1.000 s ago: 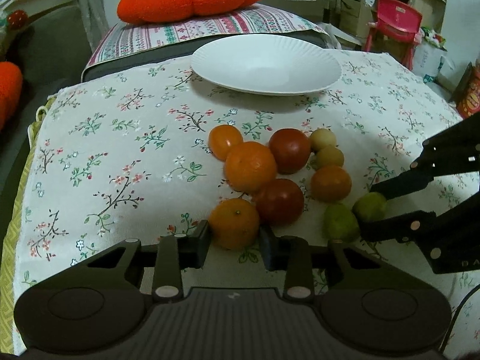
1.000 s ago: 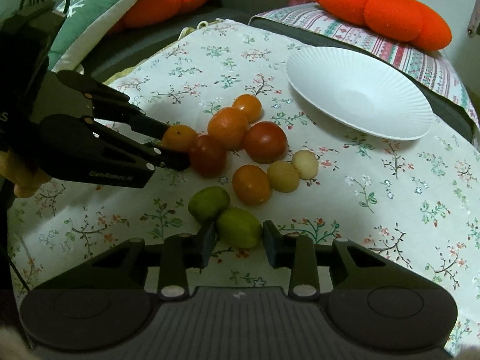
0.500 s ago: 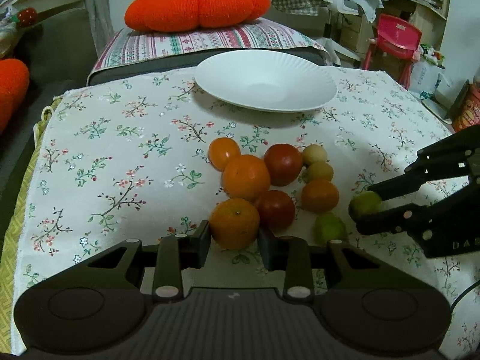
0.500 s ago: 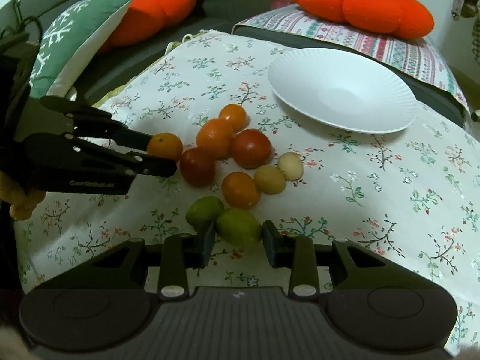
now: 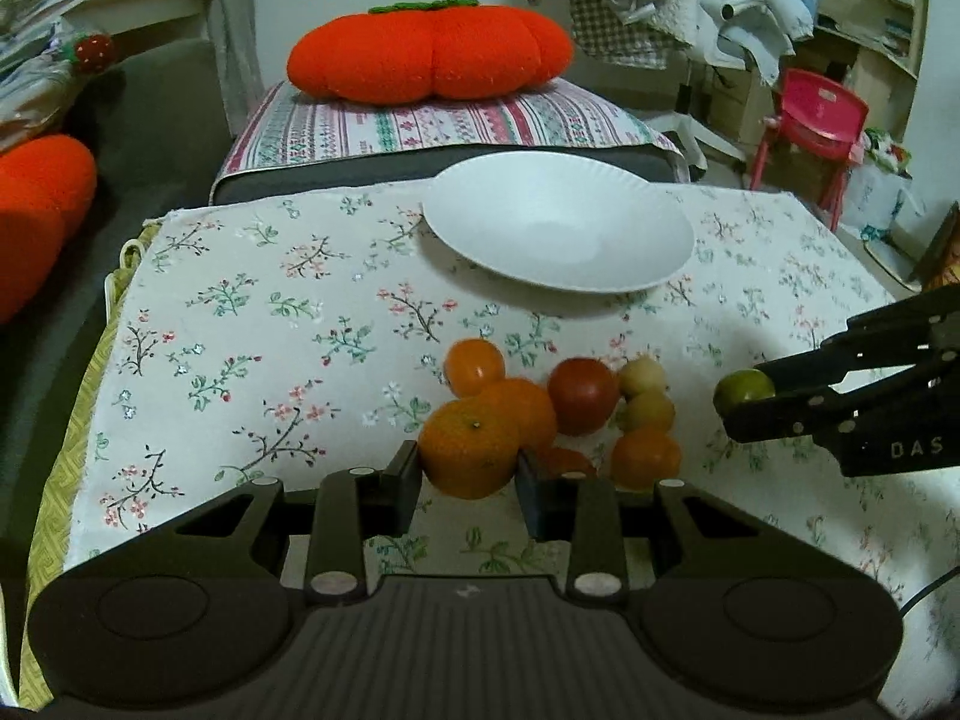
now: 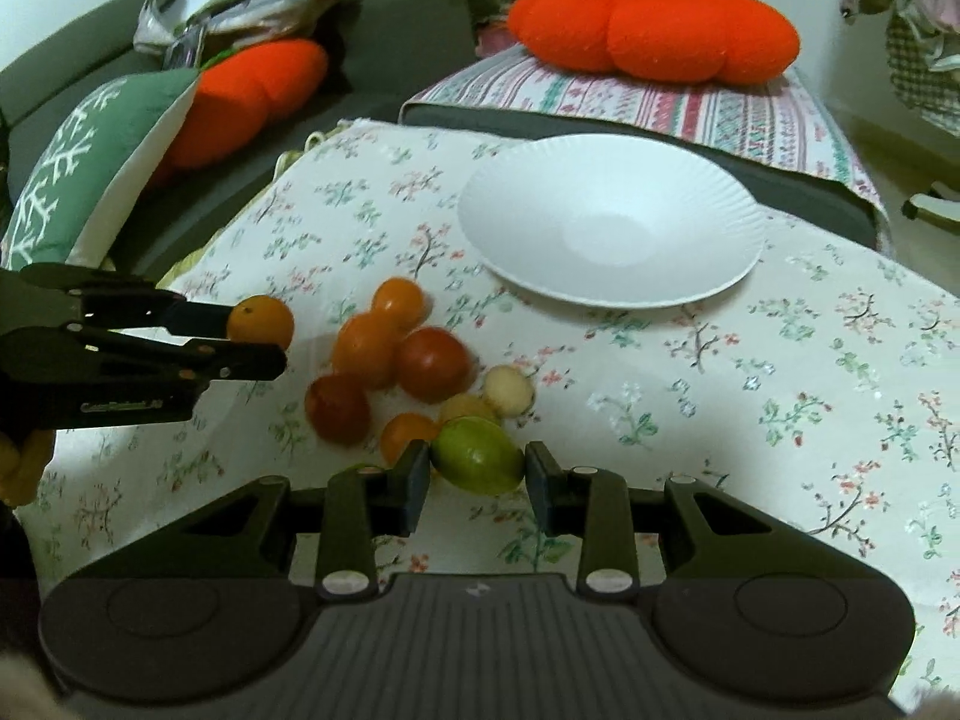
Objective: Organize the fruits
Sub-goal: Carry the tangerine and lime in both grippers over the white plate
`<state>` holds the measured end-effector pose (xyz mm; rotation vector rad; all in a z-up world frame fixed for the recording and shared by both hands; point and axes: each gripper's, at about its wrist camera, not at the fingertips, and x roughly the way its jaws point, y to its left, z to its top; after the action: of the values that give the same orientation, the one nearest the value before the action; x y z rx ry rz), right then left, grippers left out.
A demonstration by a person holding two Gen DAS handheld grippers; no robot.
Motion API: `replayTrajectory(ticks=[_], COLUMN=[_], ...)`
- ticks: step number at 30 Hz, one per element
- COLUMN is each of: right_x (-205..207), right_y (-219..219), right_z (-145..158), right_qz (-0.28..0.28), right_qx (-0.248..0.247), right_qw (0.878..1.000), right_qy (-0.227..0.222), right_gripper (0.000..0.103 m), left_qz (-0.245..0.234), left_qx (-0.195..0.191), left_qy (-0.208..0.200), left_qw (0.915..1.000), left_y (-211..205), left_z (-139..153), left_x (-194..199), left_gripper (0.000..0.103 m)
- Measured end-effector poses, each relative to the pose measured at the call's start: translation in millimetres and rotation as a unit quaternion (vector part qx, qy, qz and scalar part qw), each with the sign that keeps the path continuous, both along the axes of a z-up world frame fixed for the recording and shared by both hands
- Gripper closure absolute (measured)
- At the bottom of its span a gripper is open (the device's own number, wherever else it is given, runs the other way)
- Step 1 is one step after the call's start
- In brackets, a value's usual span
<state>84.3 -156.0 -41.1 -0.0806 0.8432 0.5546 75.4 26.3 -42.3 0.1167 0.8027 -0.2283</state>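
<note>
Both grippers have come up off the floral tablecloth [image 5: 252, 324] since a second ago, each carrying its fruit: the mandarin [image 5: 469, 449], which sat among the pile, is now lifted clear of it between the pads of my left gripper [image 5: 468, 483], and the green lime [image 6: 478, 455] has left its green neighbour on the cloth and rides in my right gripper [image 6: 478, 483]. Both sets of jaws are clamped on their fruit, pads pressing either side. From the left wrist I see the mandarin's stem dimple turned up toward the camera, and the lime only as a small green ball at the tips of the other tool, whose side carries white letters that read "DAS" before the frame cuts them off. From the right wrist the lime shows its shape properly: an oval with its long axis lying across the jaws, running from pad to pad, slightly tilted down to the right. That view also shows the left tool from the side with a pale label I cannot read, and a yellowish gloved hand [image 6: 24, 468] behind it. The remaining fruits [image 6: 408, 360], orange, red and pale yellow, sit bunched on the cloth, well short of the white paper plate [image 6: 708, 276], which holds nothing. Behind the plate an orange pumpkin cushion [image 5: 429, 51] rests on a striped pad.
</note>
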Motion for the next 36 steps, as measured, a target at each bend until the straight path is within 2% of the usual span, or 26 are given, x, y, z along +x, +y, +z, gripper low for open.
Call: replayTrajectory(ticks=[8,16,19,22,27,36], right_x=[8.0,36.4,51.3,66.1,87.1,103.2], right_y=[-5.5,-18.0,-18.3,-16.6,-14.4,-12.3], right_z=[7.8,21.9,22.1,17.3,2.9,-6.8], right_qz=[-0.013,-0.058,-0.077,-0.089,-0.098,-0.102], right_qx=[0.013,0.040,0.039,0.044,0.035,0.023], right_qw=[1.000,0.997,0.995,0.994,0.994,0.994], right_qy=[-0.010,-0.030,-0.041,-0.044,-0.034,-0.024], right_gripper=[0.072,0.072,0.072,0.072,0.072,0.071], left_qz=[0.005,-0.007,-0.022,-0.038,-0.036,-0.040], left_qx=[-0.023,-0.045,-0.055,-0.044,-0.035,-0.018], left_qy=[-0.013,-0.037,-0.048,-0.052,-0.034,-0.040], left_qw=[0.9996,0.9983,0.9971,0.9969,0.9982,0.9982], left_y=[-3.3,-28.1,-41.3,-54.3,-57.1,-61.8], left_z=[15.1,28.8,25.4,16.1,-2.4,-15.7], left_x=[7.2,53.0,72.4,86.5,107.0,113.7], left_gripper=[0.086,0.086,0.086,0.085,0.085,0.085])
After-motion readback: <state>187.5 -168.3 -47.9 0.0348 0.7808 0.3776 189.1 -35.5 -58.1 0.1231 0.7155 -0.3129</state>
